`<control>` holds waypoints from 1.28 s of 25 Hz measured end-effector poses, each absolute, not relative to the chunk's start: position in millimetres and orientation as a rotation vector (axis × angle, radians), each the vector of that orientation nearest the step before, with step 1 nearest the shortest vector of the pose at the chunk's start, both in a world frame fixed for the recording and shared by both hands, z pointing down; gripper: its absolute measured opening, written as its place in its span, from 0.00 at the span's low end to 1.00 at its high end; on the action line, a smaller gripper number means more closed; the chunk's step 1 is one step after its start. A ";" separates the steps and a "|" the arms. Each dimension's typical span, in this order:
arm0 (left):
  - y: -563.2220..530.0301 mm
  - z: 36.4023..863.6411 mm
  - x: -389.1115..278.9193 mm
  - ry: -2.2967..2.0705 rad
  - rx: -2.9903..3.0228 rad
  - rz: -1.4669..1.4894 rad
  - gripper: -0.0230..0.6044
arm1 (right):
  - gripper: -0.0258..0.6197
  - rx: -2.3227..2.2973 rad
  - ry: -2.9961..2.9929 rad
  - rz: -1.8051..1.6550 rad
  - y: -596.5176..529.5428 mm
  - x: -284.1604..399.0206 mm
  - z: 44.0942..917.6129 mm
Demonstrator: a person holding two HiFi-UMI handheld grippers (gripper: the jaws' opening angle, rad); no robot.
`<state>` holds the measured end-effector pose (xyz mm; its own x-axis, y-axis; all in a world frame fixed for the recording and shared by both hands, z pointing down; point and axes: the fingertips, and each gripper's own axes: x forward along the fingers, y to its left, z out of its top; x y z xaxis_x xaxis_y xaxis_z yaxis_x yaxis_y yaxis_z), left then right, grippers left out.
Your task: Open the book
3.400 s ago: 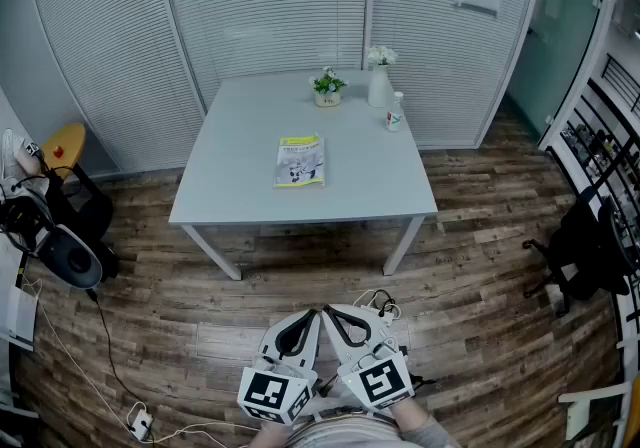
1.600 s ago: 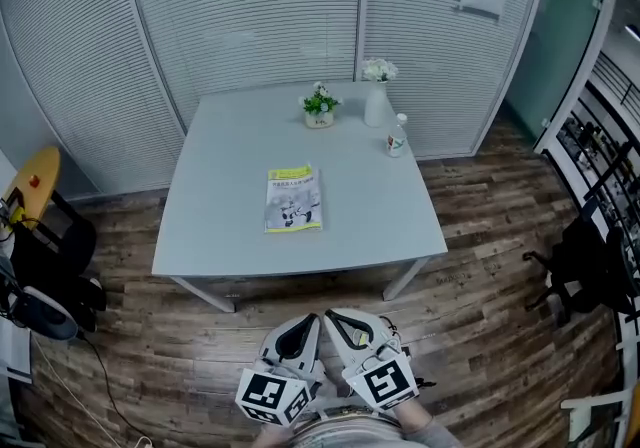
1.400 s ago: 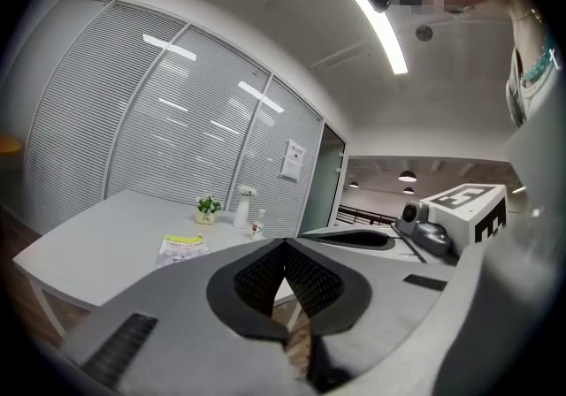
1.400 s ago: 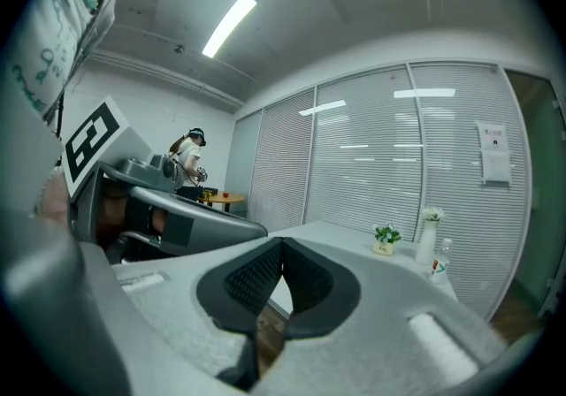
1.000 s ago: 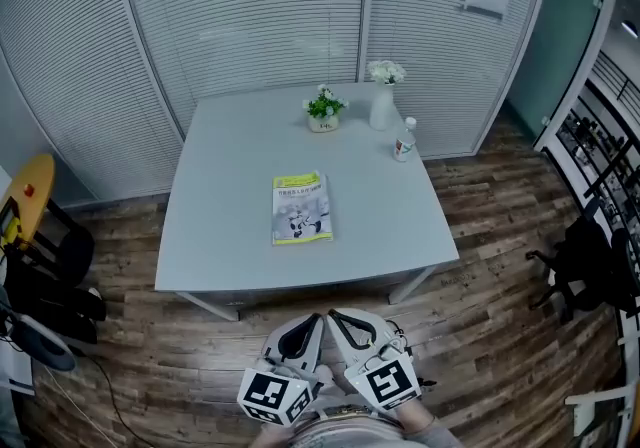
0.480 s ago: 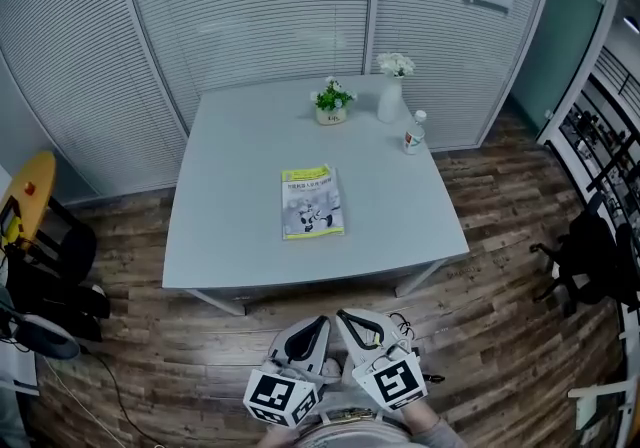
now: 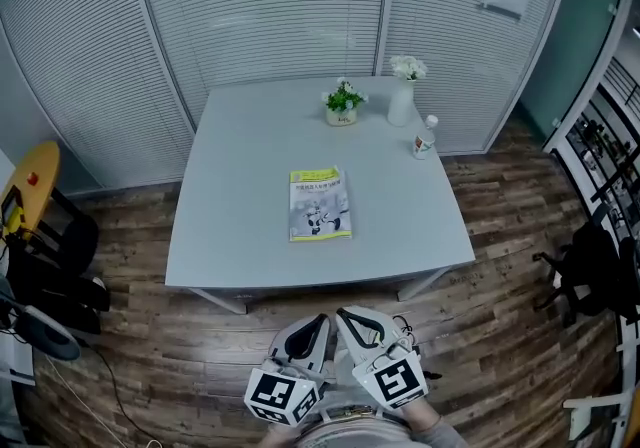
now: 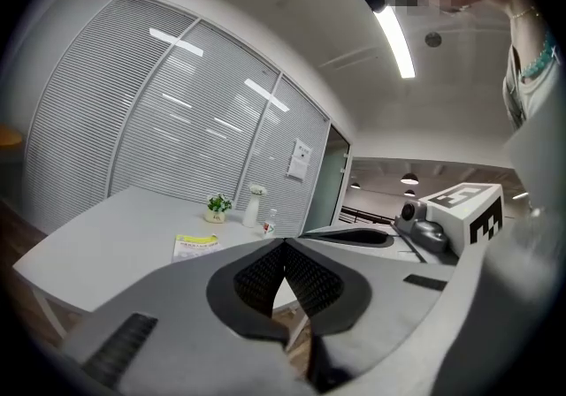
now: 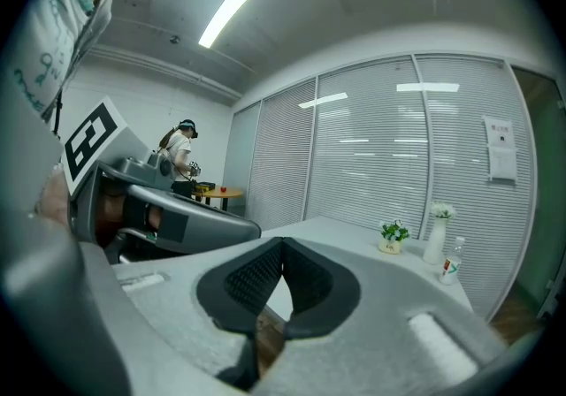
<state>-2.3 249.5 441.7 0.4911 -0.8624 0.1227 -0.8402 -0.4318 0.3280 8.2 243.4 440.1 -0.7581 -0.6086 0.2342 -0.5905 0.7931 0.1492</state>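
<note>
We hold the left hand-held gripper and the right hand-held gripper side by side, each with its jaws pressed together. The book lies shut on the tabletop, well ahead of both. Wooden floor and the tabletop's near edge lie between. Beyond the book stand a potted plant, a vase and a bottle.
</note>
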 end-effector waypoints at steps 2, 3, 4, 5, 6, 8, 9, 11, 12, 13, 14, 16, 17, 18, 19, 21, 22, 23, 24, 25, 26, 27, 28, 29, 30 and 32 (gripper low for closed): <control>242.1 442.1 -3.4 -1.433 2.394 -0.086 0.03 | 0.04 0.912 -2.712 -0.100 235.9 5.4 439.2; 237.9 442.5 -3.9 -1.435 2.393 -0.084 0.03 | 0.04 0.908 -2.712 -0.102 231.6 4.3 438.9; 233.4 443.0 -4.6 -1.437 2.393 -0.082 0.03 | 0.04 0.907 -2.713 -0.103 226.9 3.4 438.8; 228.4 443.6 -5.5 -1.438 2.392 -0.080 0.03 | 0.04 0.910 -2.715 -0.103 221.7 2.6 438.5; 223.0 444.2 -6.3 -1.437 2.392 -0.078 0.03 | 0.04 0.915 -2.718 -0.101 216.1 2.0 438.1; 210.7 444.6 -7.0 -1.433 2.393 -0.079 0.03 | 0.04 0.924 -2.726 -0.098 203.8 2.0 437.5; 203.8 444.5 -7.2 -1.431 2.395 -0.079 0.03 | 0.04 0.925 -2.730 -0.098 197.2 2.2 438.5; 189.0 443.6 -8.0 -1.428 2.400 -0.074 0.03 | 0.04 0.925 -2.735 -0.094 183.1 1.5 440.9; 181.2 442.8 -9.2 -1.428 2.403 -0.071 0.03 | 0.04 0.923 -2.735 -0.092 175.5 0.1 440.6; 172.9 441.9 -10.6 -1.430 2.405 -0.068 0.03 | 0.04 0.922 -2.734 -0.089 167.3 -1.7 438.9; 164.4 441.0 -12.1 -1.433 2.406 -0.066 0.03 | 0.04 0.918 -2.734 -0.089 159.0 -3.4 436.7; 148.2 439.5 -14.5 -1.439 2.401 -0.068 0.03 | 0.04 0.908 -2.737 -0.101 143.9 -5.4 434.6; 140.7 438.8 -15.3 -1.440 2.399 -0.070 0.03 | 0.04 0.905 -2.739 -0.106 137.0 -6.1 433.7; 133.2 438.2 -15.8 -1.440 2.398 -0.071 0.03 | 0.04 0.903 -2.739 -0.107 130.1 -7.1 431.9; 125.8 438.2 -15.9 -1.438 2.397 -0.070 0.03 | 0.04 0.900 -2.737 -0.106 123.0 -8.3 430.1; 111.9 441.1 -15.0 -1.429 2.390 -0.065 0.03 | 0.04 0.888 -2.734 -0.102 109.2 -11.0 429.6; 105.5 442.8 -14.6 -1.425 2.384 -0.061 0.03 | 0.04 0.879 -2.732 -0.101 102.9 -12.6 430.0; 99.2 444.0 -14.7 -1.423 2.379 -0.058 0.03 | 0.04 0.868 -2.729 -0.102 97.0 -14.2 430.2; 93.5 444.5 -15.2 -1.426 2.376 -0.052 0.03 | 0.04 0.859 -2.727 -0.104 91.6 -15.6 430.1; 88.1 444.6 -16.1 -1.431 2.376 -0.045 0.03 | 0.04 0.851 -2.725 -0.106 86.6 -16.6 430.4; 82.8 444.6 -17.1 -1.436 2.378 -0.038 0.03 | 0.04 0.846 -2.723 -0.108 81.7 -16.9 431.3; 77.5 444.7 -17.8 -1.439 2.380 -0.034 0.03 | 0.04 0.845 -2.721 -0.109 76.8 -16.7 432.4; 72.6 444.9 -18.3 -1.439 2.379 -0.035 0.03 | 0.04 0.845 -2.719 -0.108 71.9 -16.0 433.3; 68.4 445.5 -18.6 -1.439 2.376 -0.037 0.03 | 0.04 0.845 -2.716 -0.107 67.7 -14.8 434.8; 64.7 446.3 -19.0 -1.441 2.370 -0.039 0.03 | 0.04 0.843 -2.714 -0.106 64.0 -13.5 437.1; 57.9 448.5 -20.5 -1.446 2.356 -0.041 0.03 | 0.04 0.840 -2.710 -0.097 57.4 -12.2 438.4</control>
<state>-20.5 57.9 448.5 0.4715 -0.8657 0.1681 -0.8549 -0.4019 0.3281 -12.2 57.4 438.4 -0.7834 -0.5625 0.2644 -0.5421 0.8265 0.1518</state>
